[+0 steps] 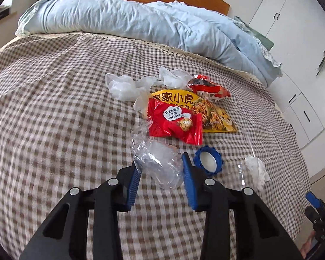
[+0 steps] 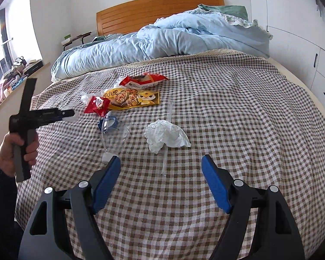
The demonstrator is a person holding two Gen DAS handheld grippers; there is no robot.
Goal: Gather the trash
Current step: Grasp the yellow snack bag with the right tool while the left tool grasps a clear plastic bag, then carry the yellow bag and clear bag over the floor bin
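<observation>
Trash lies on a checked bedspread (image 1: 54,108). My left gripper (image 1: 161,162) is open, its jaws on either side of a crumpled clear plastic cup (image 1: 160,166). A blue ring cap (image 1: 208,161) lies just right of it. Beyond are a red snack wrapper (image 1: 175,121), a yellow food packet (image 1: 208,112), a red-white packet (image 1: 208,88) and white plastic bags (image 1: 127,85). My right gripper (image 2: 161,162) is open and empty, above the bedspread (image 2: 249,130), short of a crumpled white tissue (image 2: 165,135) and a clear straw (image 2: 164,162).
A light blue duvet (image 2: 162,41) is heaped at the head of the bed below a wooden headboard (image 2: 158,10). White wardrobes (image 1: 292,21) stand along the right. A cluttered windowsill (image 2: 10,75) runs along the left.
</observation>
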